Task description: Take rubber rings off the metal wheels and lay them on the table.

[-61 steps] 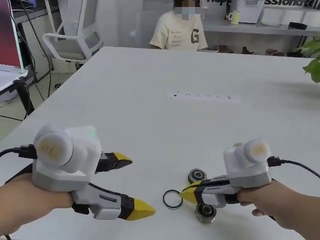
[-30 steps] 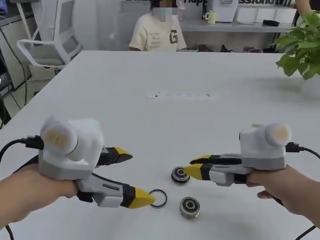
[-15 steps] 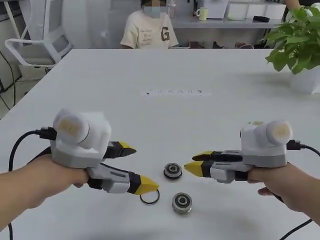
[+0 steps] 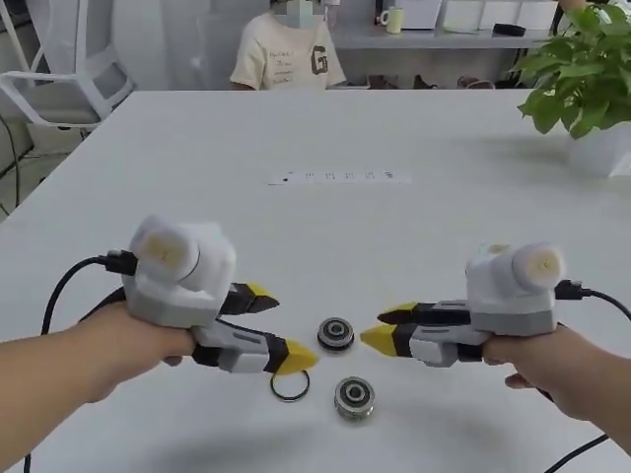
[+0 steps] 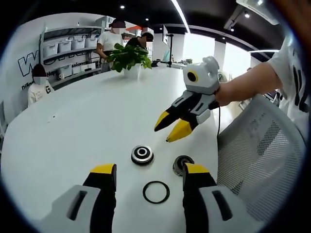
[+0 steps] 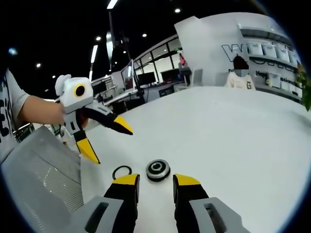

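Observation:
Two small metal wheels lie on the white table (image 4: 325, 227), one (image 4: 336, 333) farther from me and one (image 4: 354, 396) nearer. A loose black rubber ring (image 4: 290, 386) lies flat to their left. My left gripper (image 4: 281, 325) is open, and its lower tip hangs just above the ring. In the left gripper view the ring (image 5: 156, 192) lies between my jaws, with the wheels (image 5: 142, 155) (image 5: 182, 164) beyond. My right gripper (image 4: 377, 328) is open by a narrow gap and holds nothing, its tips just right of the far wheel (image 6: 158, 169).
A potted plant (image 4: 582, 79) stands at the table's far right. A person in a pale shirt (image 4: 288, 54) sits at the far end. A flush socket strip (image 4: 340, 177) is set in the tabletop's middle. Cables trail from both grippers toward me.
My right gripper has drawn back to the right from between the wheels. The left gripper has come closer, over the ring. The head camera has panned right.

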